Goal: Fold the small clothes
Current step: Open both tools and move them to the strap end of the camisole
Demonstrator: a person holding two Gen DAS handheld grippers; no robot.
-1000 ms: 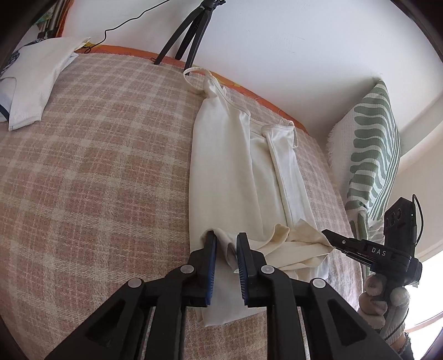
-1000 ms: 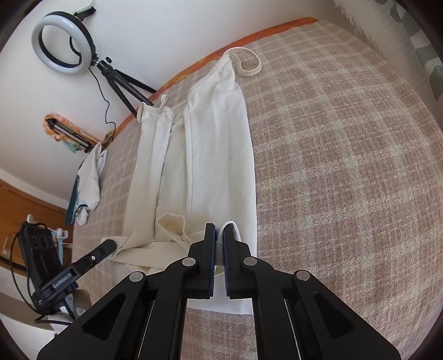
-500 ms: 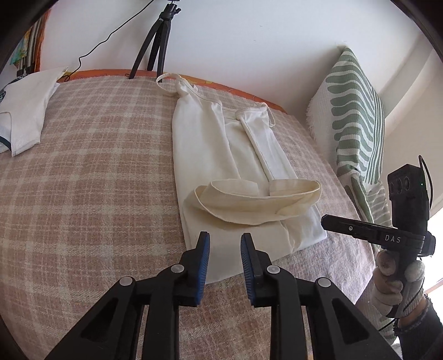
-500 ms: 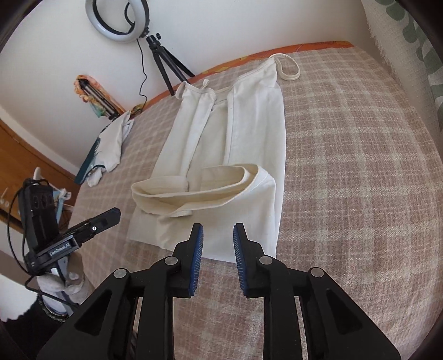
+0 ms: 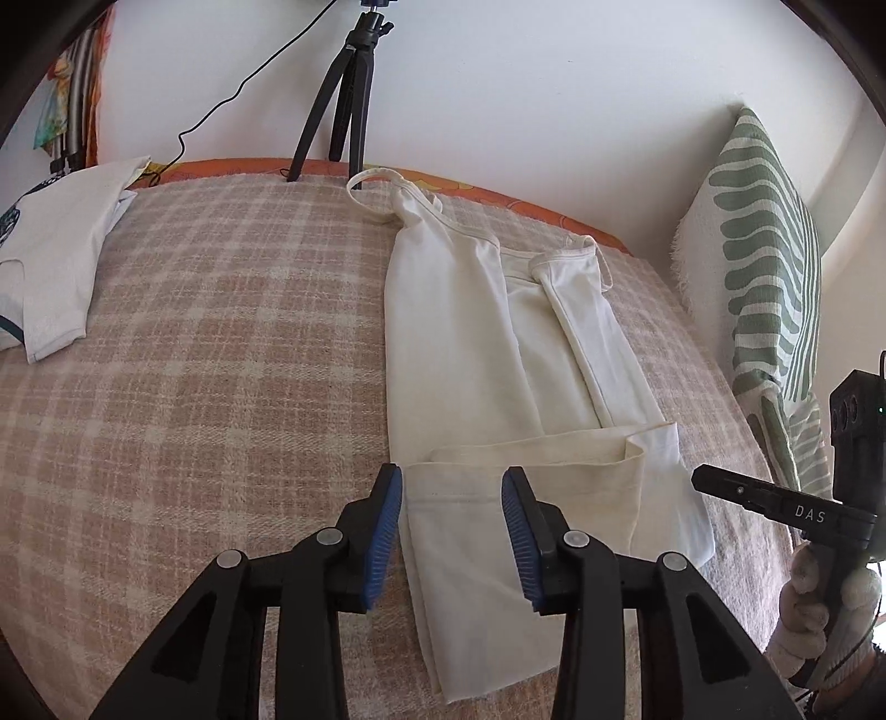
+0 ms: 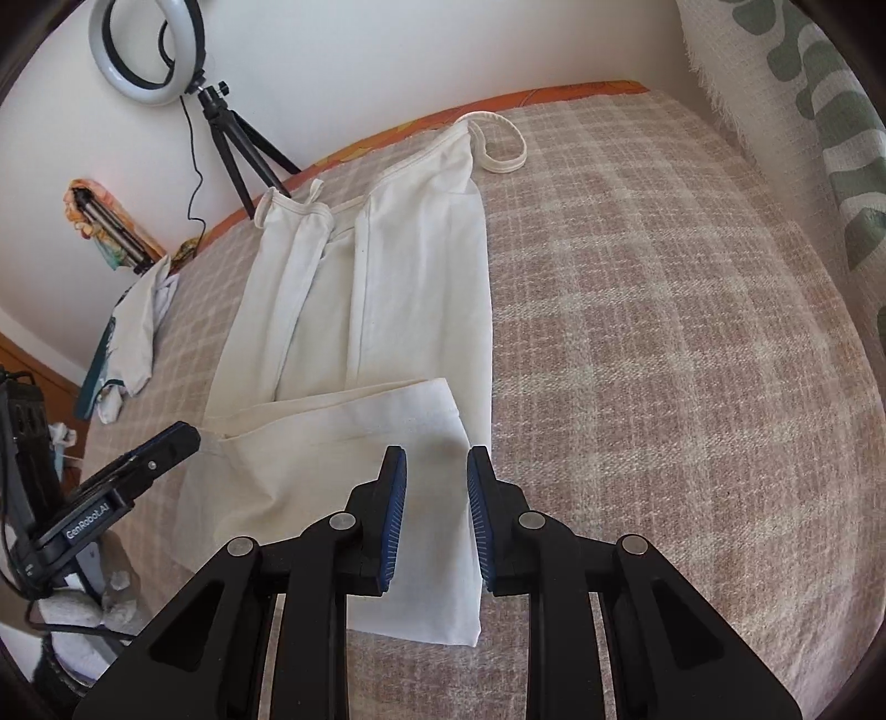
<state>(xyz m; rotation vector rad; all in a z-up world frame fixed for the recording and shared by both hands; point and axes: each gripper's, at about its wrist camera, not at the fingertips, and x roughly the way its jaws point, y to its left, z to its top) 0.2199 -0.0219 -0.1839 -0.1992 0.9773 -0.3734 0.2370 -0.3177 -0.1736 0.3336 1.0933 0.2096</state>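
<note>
Our left gripper [image 5: 451, 518] and right gripper [image 6: 434, 512], both spread and holding nothing, hover over the cream camisole's [image 5: 476, 332] folded hem, its length running straight away from us.

Home bedroom: bed with plaid blanket [image 5: 221, 360], striped pillow [image 5: 769, 266] against white wall, ring light [image 6: 147, 52] on tripod [image 5: 343, 94].

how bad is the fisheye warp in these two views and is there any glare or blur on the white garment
Left wrist view: strong barrel warp, the checked blanket bulges like a dome, corners vignetted black; the cream garment is sharp and evenly lit. Right wrist view: same bulge, the ring light near the rim looks stretched; the garment's near fold is bright but shows a faint stain and weave, so not blown out. No motion blur in either view.
</note>
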